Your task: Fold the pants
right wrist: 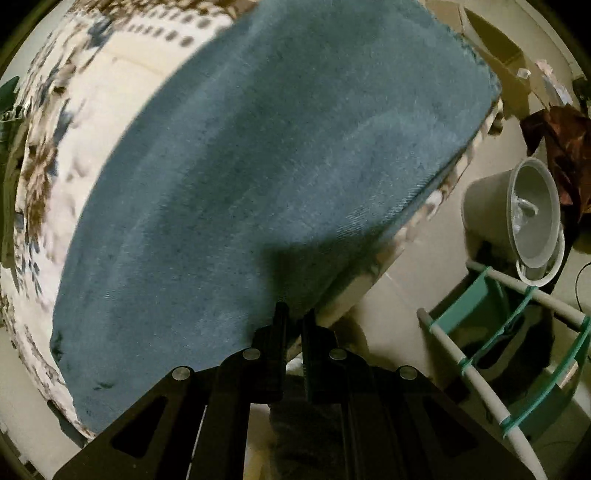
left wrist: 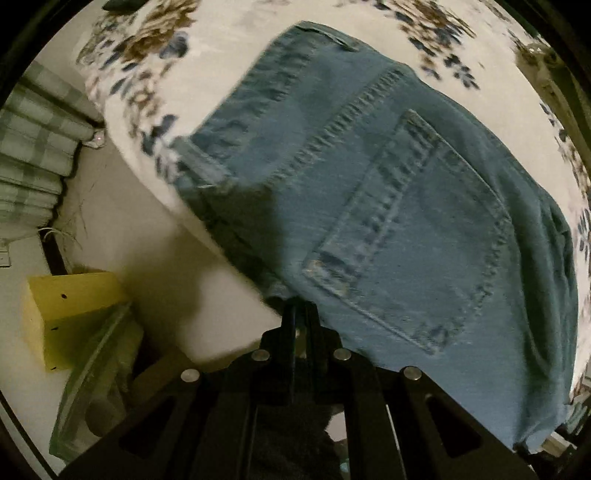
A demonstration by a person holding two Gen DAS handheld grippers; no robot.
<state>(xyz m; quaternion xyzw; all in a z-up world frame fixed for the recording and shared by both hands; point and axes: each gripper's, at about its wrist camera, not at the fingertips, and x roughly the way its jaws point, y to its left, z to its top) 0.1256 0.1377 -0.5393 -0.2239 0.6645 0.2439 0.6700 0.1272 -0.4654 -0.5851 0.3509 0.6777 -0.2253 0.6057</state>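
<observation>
We've got the bed [left wrist: 236, 33] filling the upper half of both views, its floral sheet running off the frame edges, and the pants [left wrist: 388, 206] spread across it, blue denim, back pocket [left wrist: 406, 236] facing up in the centre right of the left wrist view. The garment lies straight ahead of both tongs, up-frame from each, and its long axis seems to run across between our two hands: waist end at the left, plain leg cloth [right wrist: 266, 177] with a frayed hem [right wrist: 476, 55] in the upper right at the right. Neither hand is nearer; each sits at the near edge. The left tongs [left wrist: 300, 308] are pinched together with denim at their tips, low centre, and the right tongs [right wrist: 293, 314] look clamped on the near edge likewise, though blur and shadow make the bite hard to confirm. We judge the fold goes up-frame, near edge carried over to the far one. Off the bed, nothing blocks that path: a yellow box [left wrist: 70, 314] lower left, a grey bucket [right wrist: 517, 210] and a green rack [right wrist: 517, 350] at right.
</observation>
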